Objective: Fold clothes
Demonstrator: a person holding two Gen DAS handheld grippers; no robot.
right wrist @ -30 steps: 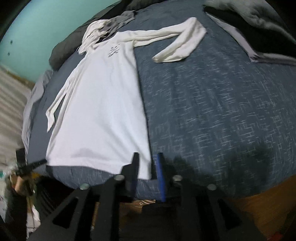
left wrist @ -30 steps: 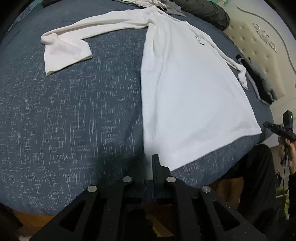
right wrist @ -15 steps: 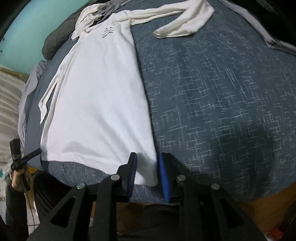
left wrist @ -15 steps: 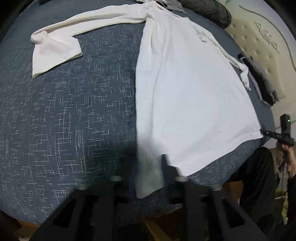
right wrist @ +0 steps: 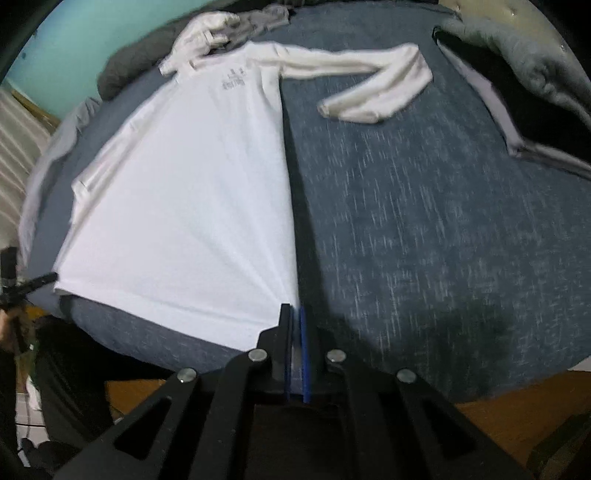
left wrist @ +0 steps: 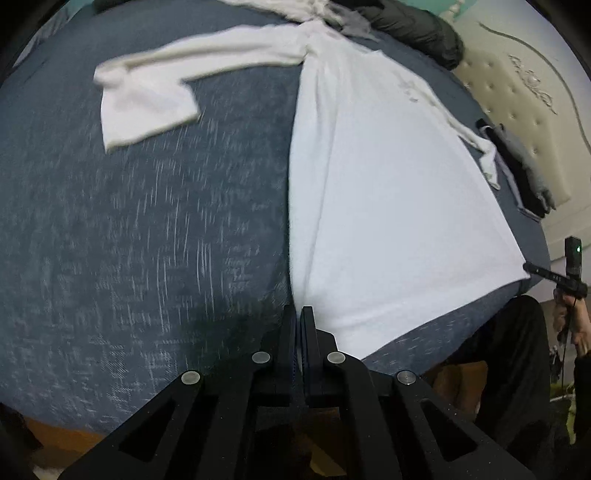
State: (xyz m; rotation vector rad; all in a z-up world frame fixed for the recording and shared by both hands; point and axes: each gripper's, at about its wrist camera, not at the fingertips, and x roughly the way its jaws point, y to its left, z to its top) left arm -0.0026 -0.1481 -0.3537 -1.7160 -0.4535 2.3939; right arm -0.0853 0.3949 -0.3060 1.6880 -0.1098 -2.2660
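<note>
While the white long-sleeved shirt (left wrist: 388, 203) lies face up and full length on the blue-grey bed cover (left wrist: 147, 221), each of the two hem corners sits in a pinch. The left gripper (left wrist: 296, 314) has its fingers closed almost together on the hem corner at its side. The right gripper (right wrist: 294, 314) is closed the same way on the opposite corner, with a sliver of white cloth between the blue pads. The hem (left wrist: 436, 314) runs between them close to the edge of the bed.

From where I stand, the thin bite is the first worry. Only the very corner is caught on each side, so a sharp pull or a lift could draw the cloth out of one grip and drop that half.

The second is the sleeves. One sleeve (right wrist: 351, 66) stretches well out to the side with its cuff end doubled back, while the other sleeve (left wrist: 469, 133) lies along the body's edge. If the hem is carried toward the collar like this, the long sleeve would likely stick out of the fold or drag into a lump.

A third is skew: if one hand rises faster or travels further than the other, the body would twist and the edges would not meet.

Up at the collar a heap of pale and grey clothes (right wrist: 229, 22) touches the neckline, and anything brought up there could catch on it.
</note>
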